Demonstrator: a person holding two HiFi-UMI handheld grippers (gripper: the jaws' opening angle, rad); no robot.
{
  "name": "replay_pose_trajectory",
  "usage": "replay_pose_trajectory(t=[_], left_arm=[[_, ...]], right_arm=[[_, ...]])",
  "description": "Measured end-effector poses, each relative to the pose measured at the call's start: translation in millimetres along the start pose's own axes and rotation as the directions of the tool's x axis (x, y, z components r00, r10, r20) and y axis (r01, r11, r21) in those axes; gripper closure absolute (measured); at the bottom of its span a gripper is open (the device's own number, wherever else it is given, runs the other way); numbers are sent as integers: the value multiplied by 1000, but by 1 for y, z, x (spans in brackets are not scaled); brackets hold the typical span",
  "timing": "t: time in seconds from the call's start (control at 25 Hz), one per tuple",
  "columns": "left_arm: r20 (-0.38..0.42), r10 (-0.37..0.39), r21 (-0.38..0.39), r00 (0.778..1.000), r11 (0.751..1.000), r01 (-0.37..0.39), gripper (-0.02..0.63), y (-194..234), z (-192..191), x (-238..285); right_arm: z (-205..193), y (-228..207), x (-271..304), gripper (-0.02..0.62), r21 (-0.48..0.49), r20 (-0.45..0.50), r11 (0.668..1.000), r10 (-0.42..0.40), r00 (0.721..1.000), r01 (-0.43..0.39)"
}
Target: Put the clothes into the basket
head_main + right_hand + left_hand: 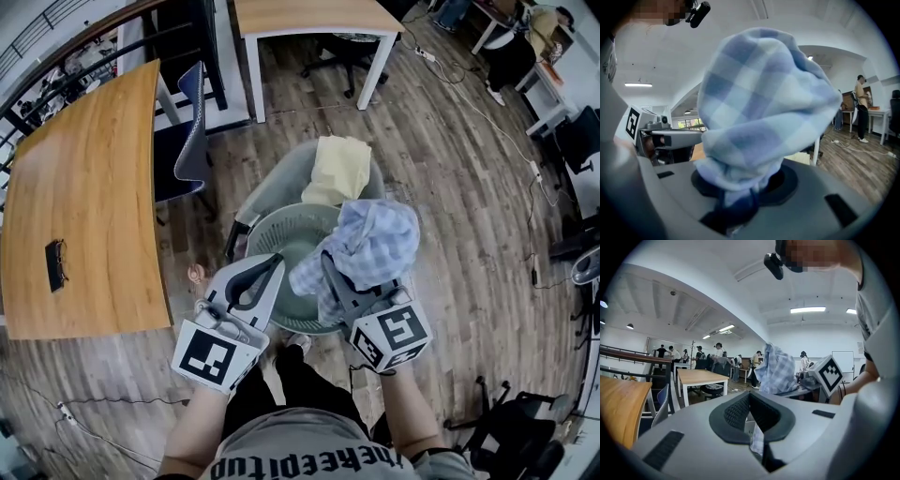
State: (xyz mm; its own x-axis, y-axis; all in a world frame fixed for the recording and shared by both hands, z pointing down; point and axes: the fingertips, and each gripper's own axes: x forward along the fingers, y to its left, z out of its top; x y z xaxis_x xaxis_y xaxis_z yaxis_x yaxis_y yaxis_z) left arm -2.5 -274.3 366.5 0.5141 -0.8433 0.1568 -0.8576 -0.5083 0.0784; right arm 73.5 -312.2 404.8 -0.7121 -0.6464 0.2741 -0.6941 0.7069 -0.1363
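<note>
Right tongs clench a bunched blue checked cloth over the grey basket; left tongs, closed, seem to pinch its edge

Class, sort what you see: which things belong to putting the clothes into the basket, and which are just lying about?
Job: blue-and-white checked cloth, clamped in the right gripper; round grey plastic basket; pale yellow cloth draped on the grey chair.
Lying about: long wooden table; dark glasses on it; blue office chair; white-legged wooden table.
</note>
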Motion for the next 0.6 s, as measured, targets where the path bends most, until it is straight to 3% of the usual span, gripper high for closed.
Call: replay_pose_trajectory(t=[0.6], left_arm=[[-59,7,-67,998,998,-11,592,3,-33,11]], right_arm=[[-72,-4,17,428,44,-170,999,31,985,-24]])
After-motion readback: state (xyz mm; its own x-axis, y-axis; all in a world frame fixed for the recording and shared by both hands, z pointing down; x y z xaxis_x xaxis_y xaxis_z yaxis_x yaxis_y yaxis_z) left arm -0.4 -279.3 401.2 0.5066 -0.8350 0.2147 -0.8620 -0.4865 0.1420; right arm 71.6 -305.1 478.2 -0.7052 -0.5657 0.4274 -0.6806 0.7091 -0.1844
